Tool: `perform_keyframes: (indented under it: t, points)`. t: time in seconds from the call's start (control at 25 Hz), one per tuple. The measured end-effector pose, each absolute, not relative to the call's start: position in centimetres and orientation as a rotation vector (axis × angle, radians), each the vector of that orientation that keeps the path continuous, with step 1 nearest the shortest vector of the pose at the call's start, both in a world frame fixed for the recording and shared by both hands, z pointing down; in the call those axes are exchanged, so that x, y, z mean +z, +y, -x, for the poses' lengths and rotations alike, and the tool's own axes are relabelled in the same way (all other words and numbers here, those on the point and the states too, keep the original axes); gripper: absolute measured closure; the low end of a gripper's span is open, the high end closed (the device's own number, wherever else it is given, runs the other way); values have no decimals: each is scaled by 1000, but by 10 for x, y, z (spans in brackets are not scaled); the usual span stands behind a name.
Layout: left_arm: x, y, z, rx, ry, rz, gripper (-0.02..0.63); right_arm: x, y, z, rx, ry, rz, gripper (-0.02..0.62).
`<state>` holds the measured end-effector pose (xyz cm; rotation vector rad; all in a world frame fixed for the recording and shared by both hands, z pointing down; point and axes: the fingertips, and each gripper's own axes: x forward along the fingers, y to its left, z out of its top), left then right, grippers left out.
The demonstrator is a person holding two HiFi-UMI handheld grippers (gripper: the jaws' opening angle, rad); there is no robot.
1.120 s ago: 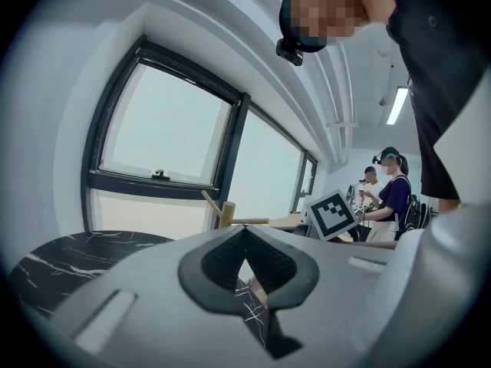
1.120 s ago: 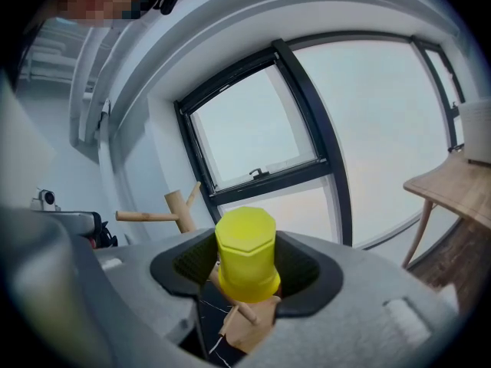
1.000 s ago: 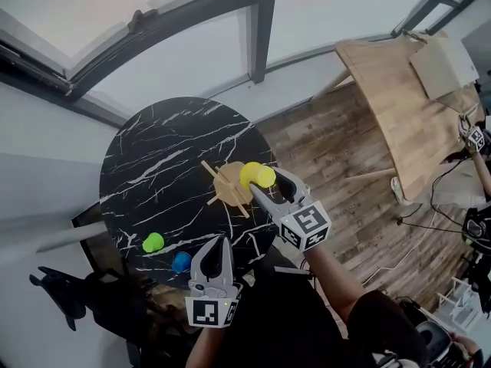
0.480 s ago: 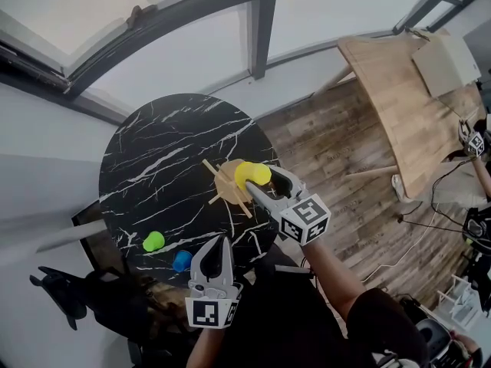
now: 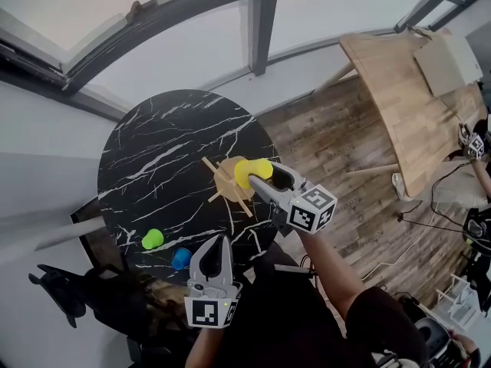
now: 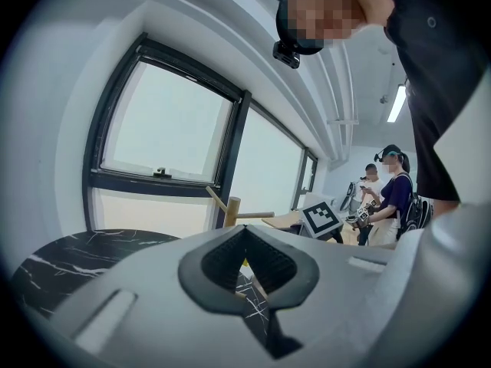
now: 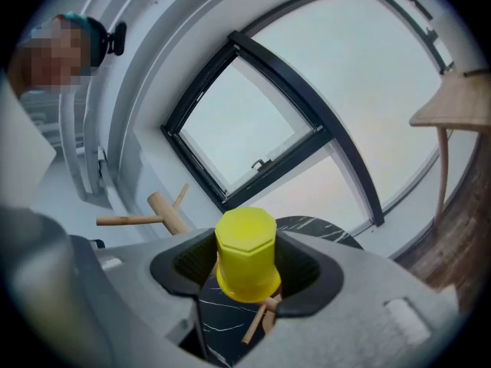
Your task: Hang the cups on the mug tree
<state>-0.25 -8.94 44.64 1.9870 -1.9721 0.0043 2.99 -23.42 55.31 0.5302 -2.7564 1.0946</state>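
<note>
Here, a round black marble table (image 5: pixel 153 159) is seen from above, with a wooden mug tree (image 5: pixel 227 184) standing near its right edge. A yellow cup (image 5: pixel 249 171) is clamped between the jaws of the right gripper (image 5: pixel 261 176) and is held right over the top of the tree; whether cup and tree touch cannot be told. In the right gripper view the cup is pressed from both sides by the dark pads (image 7: pixel 295 267). Its flat eight-sided end is shown uppermost, and wooden pegs (image 7: pixel 255 323) of the tree are seen just beneath it. The left gripper (image 5: pixel 219 242) is held low, near the table's front edge, with its jaws shut together and nothing between them. Two more cups are seen on the tabletop, well apart from the tree: a green cup (image 5: pixel 152 238) and, just beside it, a blue cup (image 5: pixel 181 258). A light wooden table (image 5: pixel 406 106) is seen on the plank floor to the right.
</note>
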Motion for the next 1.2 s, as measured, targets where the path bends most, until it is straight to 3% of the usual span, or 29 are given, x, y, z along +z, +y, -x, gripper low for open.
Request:
perform_keyframes:
  t: [0.44,1.2]
  points:
    - [452,-88,0,24,-1953,-1987,606,568,-240,-30,1396,-2721,-439,362]
    - [451,-94,-1,4,-1930,-1996,606,573,-248,-25,1522,-2704,-413,359]
